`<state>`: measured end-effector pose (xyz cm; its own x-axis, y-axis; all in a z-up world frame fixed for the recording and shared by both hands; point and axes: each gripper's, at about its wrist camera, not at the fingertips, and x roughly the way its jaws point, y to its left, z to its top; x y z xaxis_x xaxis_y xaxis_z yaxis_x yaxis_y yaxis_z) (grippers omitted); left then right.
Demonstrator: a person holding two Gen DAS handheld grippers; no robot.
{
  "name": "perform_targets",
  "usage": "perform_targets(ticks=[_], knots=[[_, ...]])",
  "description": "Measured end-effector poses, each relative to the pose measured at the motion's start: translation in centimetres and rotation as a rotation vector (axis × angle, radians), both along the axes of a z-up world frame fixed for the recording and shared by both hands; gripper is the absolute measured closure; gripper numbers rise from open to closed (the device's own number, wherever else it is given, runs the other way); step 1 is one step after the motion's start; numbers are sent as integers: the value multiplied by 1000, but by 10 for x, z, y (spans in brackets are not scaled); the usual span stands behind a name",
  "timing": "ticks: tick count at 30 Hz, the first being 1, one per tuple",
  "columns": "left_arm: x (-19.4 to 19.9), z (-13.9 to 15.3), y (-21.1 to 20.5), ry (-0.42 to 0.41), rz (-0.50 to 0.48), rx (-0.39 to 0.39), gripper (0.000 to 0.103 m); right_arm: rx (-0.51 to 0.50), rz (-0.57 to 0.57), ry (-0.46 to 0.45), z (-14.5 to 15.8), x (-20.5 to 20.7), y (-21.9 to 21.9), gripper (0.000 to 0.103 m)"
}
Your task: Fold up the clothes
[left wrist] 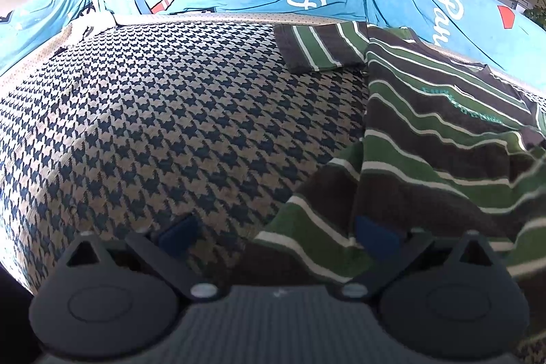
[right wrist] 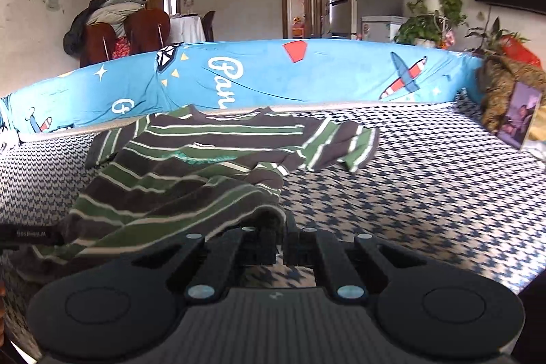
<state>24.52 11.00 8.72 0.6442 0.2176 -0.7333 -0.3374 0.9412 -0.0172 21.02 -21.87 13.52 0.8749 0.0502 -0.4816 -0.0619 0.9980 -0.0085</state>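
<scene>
A shirt point(left wrist: 426, 132) striped in green, brown and white lies spread on the houndstooth cover point(left wrist: 170, 108), collar toward the blue backrest. My left gripper point(left wrist: 276, 231) stands open low over the near hem; a corner of the hem lies between its blue pads point(left wrist: 177, 234) without being pressed. In the right wrist view the same shirt point(right wrist: 191, 166) is rumpled, and its near hem rises into my right gripper point(right wrist: 281, 224), which is shut on the fabric. One sleeve point(right wrist: 341, 142) lies flat to the right, the other sleeve point(left wrist: 320, 46) to the left.
A blue printed sheet point(right wrist: 307, 81) covers the backrest along the far edge. At the far right lie a brown patterned bundle point(right wrist: 505, 84) and a photo point(right wrist: 518, 115). Bare houndstooth cover point(right wrist: 409, 186) stretches right of the shirt, and left of it in the left wrist view.
</scene>
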Motion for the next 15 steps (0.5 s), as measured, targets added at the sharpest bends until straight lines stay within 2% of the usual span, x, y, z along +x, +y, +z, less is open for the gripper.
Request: perform_targets(ticks=[4, 15], knots=[[-3, 3, -1, -13, -4, 11, 0, -43, -51, 14, -2, -21, -13, 97], [-7, 7, 5, -30, 25, 11, 0, -81, -77, 90, -5, -45, -25, 96]])
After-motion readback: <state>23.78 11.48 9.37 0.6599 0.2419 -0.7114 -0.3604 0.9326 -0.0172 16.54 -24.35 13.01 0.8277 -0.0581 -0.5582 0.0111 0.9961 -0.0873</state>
